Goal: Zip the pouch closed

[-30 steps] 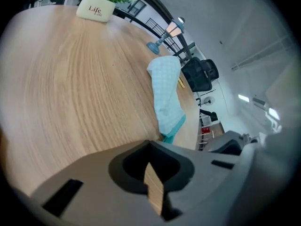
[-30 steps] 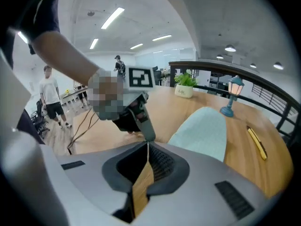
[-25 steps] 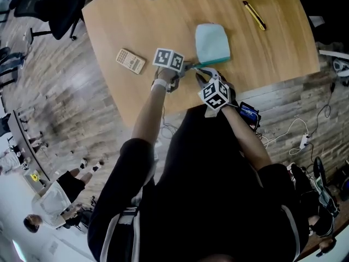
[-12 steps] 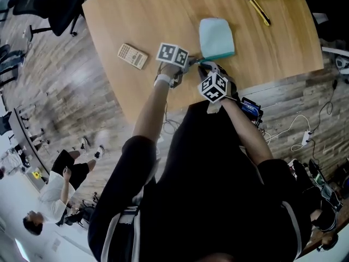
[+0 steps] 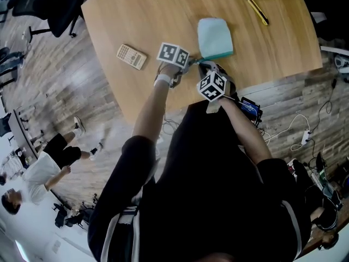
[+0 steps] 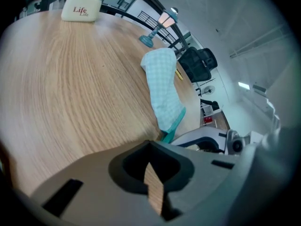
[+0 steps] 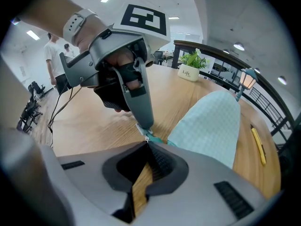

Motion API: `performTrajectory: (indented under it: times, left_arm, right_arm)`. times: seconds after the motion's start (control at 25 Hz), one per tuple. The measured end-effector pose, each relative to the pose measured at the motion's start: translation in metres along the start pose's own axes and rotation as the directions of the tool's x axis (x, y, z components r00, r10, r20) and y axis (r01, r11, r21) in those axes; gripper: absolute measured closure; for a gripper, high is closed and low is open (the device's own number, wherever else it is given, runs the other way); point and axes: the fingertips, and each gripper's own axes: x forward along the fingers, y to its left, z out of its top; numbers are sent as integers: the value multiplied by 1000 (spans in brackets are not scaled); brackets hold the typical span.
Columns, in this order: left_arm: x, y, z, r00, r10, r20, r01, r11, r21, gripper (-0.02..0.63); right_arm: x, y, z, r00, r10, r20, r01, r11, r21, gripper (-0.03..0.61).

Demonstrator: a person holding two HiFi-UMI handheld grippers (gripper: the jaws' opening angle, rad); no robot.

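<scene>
The pouch [image 5: 215, 36] lies flat on the wooden table [image 5: 136, 15], towards the near right part of it and just beyond my two grippers. Its long axis runs away from me. The rounded end points to the far side, and the darker teal zip edge [image 5: 217, 57] lies across the end nearest me. In the left gripper view the pouch [image 6: 162, 86] stretches away from the jaws, with the zip edge [image 6: 173, 126] closest to them.

My left gripper [image 5: 191, 64] comes in from the left at the near left corner of that edge. In the right gripper view its two fingers [image 7: 141, 98] slope down and close on a small pale metal piece and the teal tab at the pouch's corner. My right gripper [image 5: 203, 65] sits just beside it, on the near side of the pouch. Its jaws are drawn in to a thin slit, and their tips meet at that same teal corner [image 7: 157, 139].

My left forearm reaches forward and slightly right, with a white wristband [image 5: 160, 83] at the wrist. My right forearm angles up from the right, bent closer to my body.

A calculator [image 5: 131, 57] lies to the left of the grippers. A yellow tool [image 5: 256, 10] lies well apart on the far right, and a white plant pot [image 7: 189, 72] stands at the far edge.
</scene>
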Motion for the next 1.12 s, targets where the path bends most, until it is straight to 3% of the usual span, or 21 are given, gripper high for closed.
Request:
performTrajectory:
  times: [0.36, 1.12]
  left_arm:
    - [1, -1, 0, 997, 73, -34, -71, 995, 66, 615]
    - [3, 3, 0, 996, 82, -43, -79, 995, 63, 615]
  right_arm:
    - [-4, -10, -8, 1000, -8, -2, 8, 998, 54, 561]
    - [-37, -68, -56, 994, -95, -52, 101, 985, 140, 561]
